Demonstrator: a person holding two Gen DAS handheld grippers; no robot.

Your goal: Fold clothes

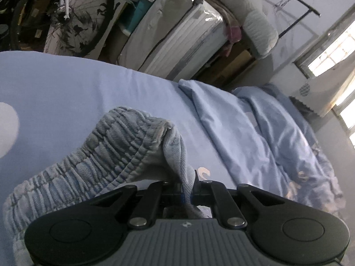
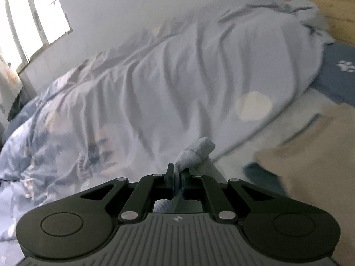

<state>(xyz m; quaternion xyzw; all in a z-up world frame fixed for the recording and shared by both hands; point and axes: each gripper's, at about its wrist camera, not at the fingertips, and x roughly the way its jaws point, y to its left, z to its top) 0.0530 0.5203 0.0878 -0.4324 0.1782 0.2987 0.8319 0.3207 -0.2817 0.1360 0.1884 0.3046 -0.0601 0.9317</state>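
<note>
A light blue denim garment (image 1: 115, 148) with a gathered elastic waistband hangs over the blue bed sheet (image 1: 66, 84) in the left wrist view. My left gripper (image 1: 186, 188) is shut on a fold of that waistband, which bunches up to the left of the jaws. In the right wrist view my right gripper (image 2: 176, 178) is shut on a corner of the same pale blue denim garment (image 2: 195, 150); the corner sticks up between the closed jaws. The rest of the garment is hidden below both grippers. The right view is blurred by motion.
A crumpled blue duvet (image 1: 266, 133) lies along the bed's far side, seen as a pale ridge of duvet (image 2: 177, 77) in the right view. A tan cloth (image 2: 310, 155) lies right. A bagged mattress (image 1: 177, 37), a bicycle wheel (image 1: 66, 17) and windows (image 1: 332, 51) stand beyond.
</note>
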